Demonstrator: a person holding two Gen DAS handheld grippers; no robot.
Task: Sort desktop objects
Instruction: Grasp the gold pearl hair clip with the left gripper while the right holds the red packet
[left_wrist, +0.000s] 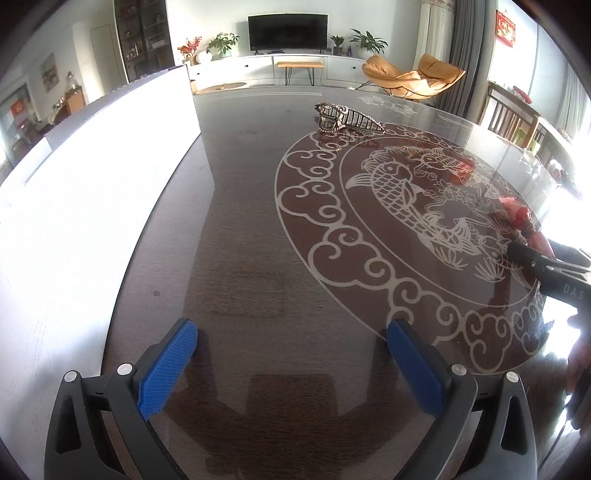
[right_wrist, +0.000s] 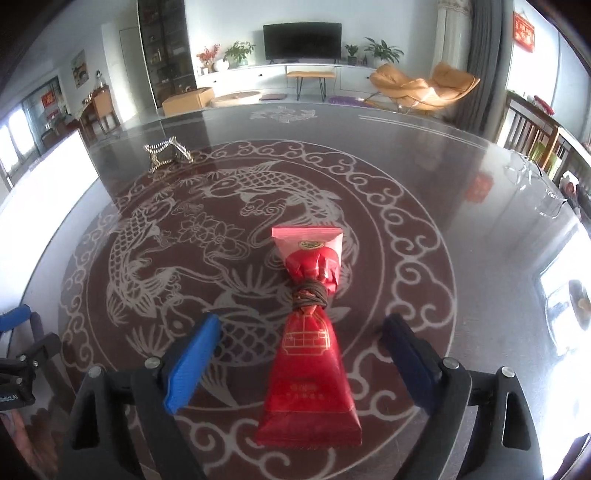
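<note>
Centrally, red packet between right tool's open pads — untouched, table edges far.

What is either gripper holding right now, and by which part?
Nothing. The right gripper is open around the red packet without pressing it; the left gripper is open over bare table.

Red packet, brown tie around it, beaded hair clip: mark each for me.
red packet (right_wrist: 308, 398), right wrist view, on its lower body.
brown tie (right_wrist: 309, 298), right wrist view, on the knot at the packet's waist.
beaded hair clip (left_wrist: 347, 119), left wrist view, on its middle.
</note>
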